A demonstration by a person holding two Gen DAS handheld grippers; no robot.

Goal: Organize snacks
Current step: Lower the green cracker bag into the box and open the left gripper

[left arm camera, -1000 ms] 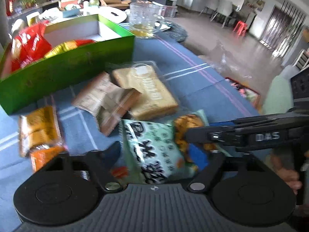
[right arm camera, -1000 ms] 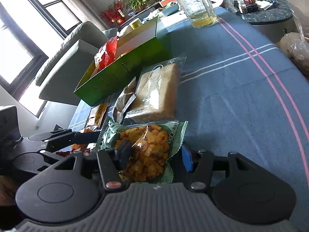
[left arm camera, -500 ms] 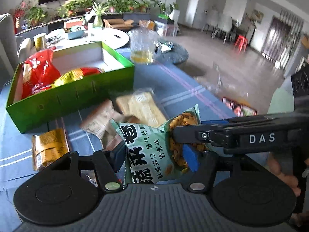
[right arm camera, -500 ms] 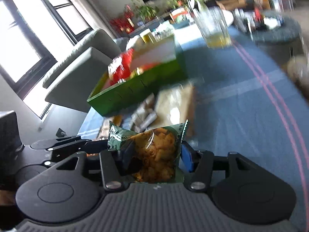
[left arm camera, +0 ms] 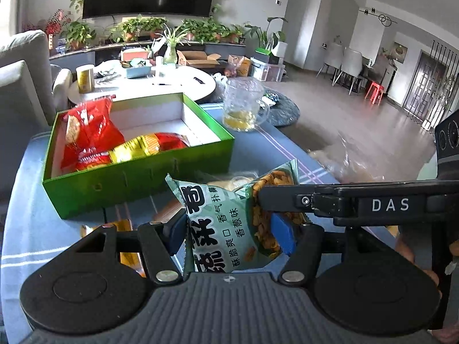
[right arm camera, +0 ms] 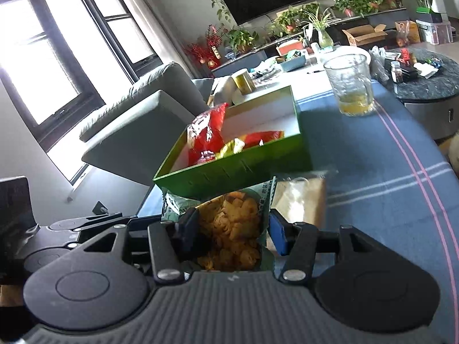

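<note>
- A green snack bag [left arm camera: 229, 223] with orange crackers showing through its clear window is held above the table [left arm camera: 28, 223], clear of the blue striped cloth.
- The bag is clamped by the left tool [left arm camera: 229, 235], with 1 blue pad [left arm camera: 282, 236] pressed on its right side and the other finger on its left.
- The same bag [right arm camera: 229, 229] is also gripped by the right tool [right arm camera: 229, 233], its 2 fingers closed on the bag's sides.
- The right tool's arm, marked DAS, is seen crossing the left wrist view from the right, its tip lying on the bag's clear window.
- A green box [left arm camera: 137, 177] is seen on the table beyond the bag, toward the far left corner.
- A red packet [left arm camera: 86, 132] and a yellow-and-red packet [left arm camera: 143, 146] are held in the box's left part; the right part shows bare white floor.
- A clear-wrapped bread slice [right arm camera: 301, 197] lies on the cloth between the box and the bag.
- An orange packet [left arm camera: 126, 226] is partly seen on the cloth behind the left tool.
- A glass mug [right arm camera: 351, 86] with a little yellow liquid stands near the far edge of the table, right of the box.
</note>
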